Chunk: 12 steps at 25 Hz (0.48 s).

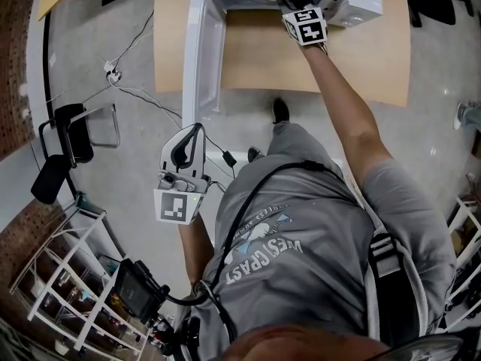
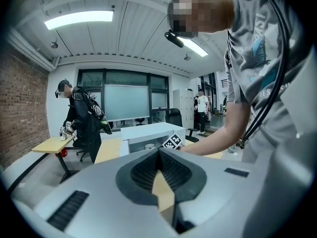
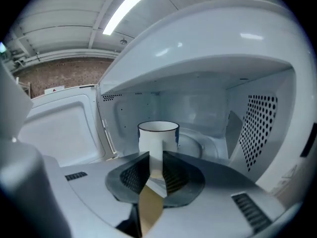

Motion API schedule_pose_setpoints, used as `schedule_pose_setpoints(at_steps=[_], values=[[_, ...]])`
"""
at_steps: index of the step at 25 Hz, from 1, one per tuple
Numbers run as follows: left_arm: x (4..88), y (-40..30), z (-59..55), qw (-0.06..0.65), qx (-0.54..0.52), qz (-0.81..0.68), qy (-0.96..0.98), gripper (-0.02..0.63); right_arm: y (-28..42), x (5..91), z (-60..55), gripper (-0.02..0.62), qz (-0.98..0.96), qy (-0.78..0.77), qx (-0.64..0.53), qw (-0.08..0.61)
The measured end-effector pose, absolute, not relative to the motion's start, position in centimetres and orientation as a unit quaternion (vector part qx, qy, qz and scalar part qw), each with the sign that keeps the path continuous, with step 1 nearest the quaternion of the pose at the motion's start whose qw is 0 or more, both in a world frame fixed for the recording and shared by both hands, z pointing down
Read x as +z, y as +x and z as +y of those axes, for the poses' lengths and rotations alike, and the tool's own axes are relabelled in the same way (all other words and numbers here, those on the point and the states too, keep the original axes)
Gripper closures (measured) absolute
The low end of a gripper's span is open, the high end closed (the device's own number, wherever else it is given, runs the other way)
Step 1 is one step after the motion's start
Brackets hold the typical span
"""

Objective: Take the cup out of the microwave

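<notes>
The white, dark-rimmed cup [image 3: 158, 135] stands upright, mouth up, on the turntable [image 3: 198, 145] inside the microwave [image 3: 213, 93], whose door [image 3: 59, 128] is swung open at left. The right gripper [image 3: 156, 157] reaches into the cavity, jaws pinched narrowly on the cup's near side. The left gripper [image 2: 158, 155] hangs clear of the wooden table [image 1: 361, 59], jaws together and empty.

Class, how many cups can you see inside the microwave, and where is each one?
1. A white cup stands near the middle of the microwave floor; the right hand-held gripper may hide others.
</notes>
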State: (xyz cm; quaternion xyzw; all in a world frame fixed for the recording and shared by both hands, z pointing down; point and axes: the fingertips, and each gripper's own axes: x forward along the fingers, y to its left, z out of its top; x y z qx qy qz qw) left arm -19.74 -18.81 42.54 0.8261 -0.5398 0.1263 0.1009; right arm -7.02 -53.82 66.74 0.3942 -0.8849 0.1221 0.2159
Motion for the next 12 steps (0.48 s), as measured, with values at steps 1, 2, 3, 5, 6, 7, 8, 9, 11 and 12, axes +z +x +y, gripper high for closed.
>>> schedule_pose_setpoints(at_steps=[1,2,3,5,6,7,8,9,11,12], values=[[42.6,-19.7,-18.7,0.101,0.127,-0.539,0.826,0.563,-6.9,66.7,-53.4,0.528,-0.887,0.392,0.121,0.213],[42.6,-19.6,-18.5,0.101,0.127,-0.539,0.827,0.563,-6.8,66.6,-53.1,0.528,-0.889,0.390,0.119,0.209],[42.6,-19.5,-18.4,0.102,0.127,-0.538,0.827,0.563,-6.7,66.3,-52.7,0.528,-0.891,0.388,0.117,0.206],[42.6,-19.4,-18.1,0.101,0.126,-0.537,0.828,0.563,-6.6,65.9,-51.9,0.528,-0.894,0.384,0.112,0.203],[42.5,-19.4,-17.9,0.101,0.125,-0.537,0.828,0.563,-6.5,65.7,-51.5,0.528,-0.895,0.382,0.110,0.203],[42.5,-19.3,-17.7,0.100,0.124,-0.536,0.829,0.563,-6.4,65.5,-51.2,0.528,-0.895,0.381,0.109,0.203],[42.5,-19.3,-17.5,0.099,0.124,-0.536,0.829,0.563,-6.2,65.3,-50.8,0.528,-0.895,0.381,0.109,0.203],[42.4,-19.2,-17.3,0.098,0.123,-0.535,0.830,0.563,-6.0,65.2,-50.5,0.528,-0.895,0.381,0.109,0.203],[42.2,-19.1,-16.9,0.094,0.120,-0.535,0.831,0.563,-5.7,64.7,-49.9,0.528,-0.895,0.382,0.108,0.202],[42.0,-19.1,-16.6,0.092,0.118,-0.534,0.832,0.563,-5.6,64.4,-49.5,0.528,-0.895,0.382,0.108,0.202]])
